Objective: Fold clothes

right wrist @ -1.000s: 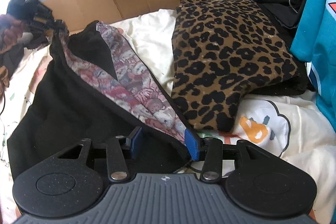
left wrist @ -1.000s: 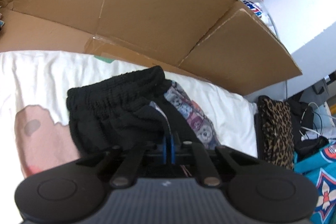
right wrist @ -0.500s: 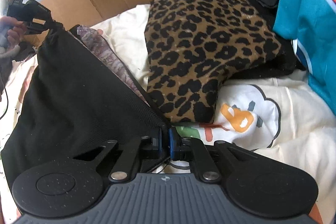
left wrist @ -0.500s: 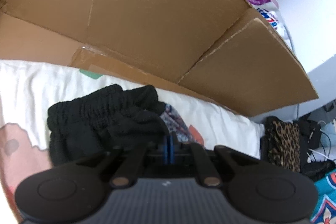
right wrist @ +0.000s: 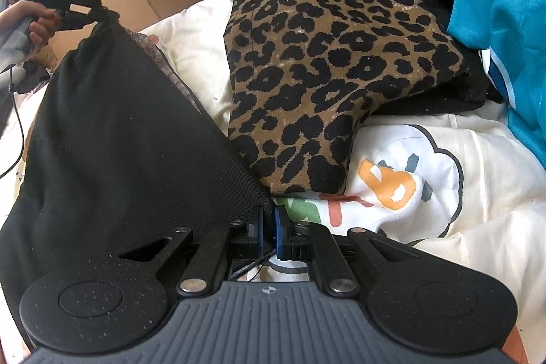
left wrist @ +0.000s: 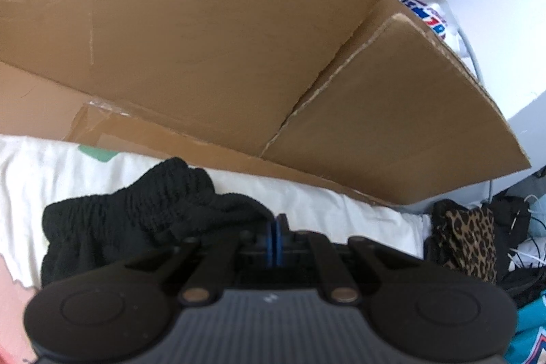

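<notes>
Right gripper (right wrist: 268,229) has clamped onto the black garment's (right wrist: 112,139) near corner | left gripper (left wrist: 277,236) pinches its far corner, lifted over the bed sheet (right wrist: 426,193) | step: folding in half | next: bring corners together.

The shorts (right wrist: 112,132) lie left of the folded garment (right wrist: 327,57) on the bedsheet (right wrist: 443,193).

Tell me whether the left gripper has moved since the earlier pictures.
Yes. In its own view the left gripper, shut on the black garment, has drawn nearer the cardboard box, which now fills far more of the frame.
</notes>
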{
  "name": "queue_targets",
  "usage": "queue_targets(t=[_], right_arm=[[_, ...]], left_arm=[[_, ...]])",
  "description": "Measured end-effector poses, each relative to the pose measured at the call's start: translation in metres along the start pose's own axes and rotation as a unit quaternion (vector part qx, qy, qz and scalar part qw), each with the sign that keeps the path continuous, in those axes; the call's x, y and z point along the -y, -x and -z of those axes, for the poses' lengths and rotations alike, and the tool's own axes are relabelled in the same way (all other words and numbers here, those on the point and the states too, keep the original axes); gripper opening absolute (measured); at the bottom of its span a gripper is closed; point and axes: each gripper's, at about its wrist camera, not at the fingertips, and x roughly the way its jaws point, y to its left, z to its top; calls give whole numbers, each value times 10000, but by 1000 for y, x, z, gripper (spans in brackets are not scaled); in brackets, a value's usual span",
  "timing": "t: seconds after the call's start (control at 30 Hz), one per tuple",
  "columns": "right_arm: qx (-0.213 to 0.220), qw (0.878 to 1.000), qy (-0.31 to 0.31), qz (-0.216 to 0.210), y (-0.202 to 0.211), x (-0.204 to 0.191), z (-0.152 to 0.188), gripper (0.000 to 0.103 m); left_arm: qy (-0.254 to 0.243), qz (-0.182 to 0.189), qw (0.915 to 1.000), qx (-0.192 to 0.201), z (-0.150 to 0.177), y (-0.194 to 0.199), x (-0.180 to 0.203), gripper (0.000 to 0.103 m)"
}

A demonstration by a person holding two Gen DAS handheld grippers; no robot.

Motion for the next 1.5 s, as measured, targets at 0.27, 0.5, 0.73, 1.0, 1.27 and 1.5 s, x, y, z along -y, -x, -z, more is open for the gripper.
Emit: queue_targets(t=[0.27,0.5,0.73,1.0,1.27,1.5], right_arm=[[-138,9999,52,20,-2,1,-3,3],[-203,9995,-237,37,-3,6,-6,6],[-84,9994,-270,180,15,-1,-10,12],[399,9986,-81,337,37,-14,-19,12],[360,9993,60,7,29,-30,-23,12],[-79,9999,71,-27,6,-37,-16,12]], left_arm=[[-38,-46,10000,-79,0,-23,4,2],[-324,-191,9990,-254,8,-42,9,23],[-985,4,9946,-340,16,-3,29,34],[-2115,-110,9747,-719,45,1,51,31],[-2559,-113,9633,-805,77,-28,62,28],[-2825,-138,9567,-681,92,-51,80,25]])
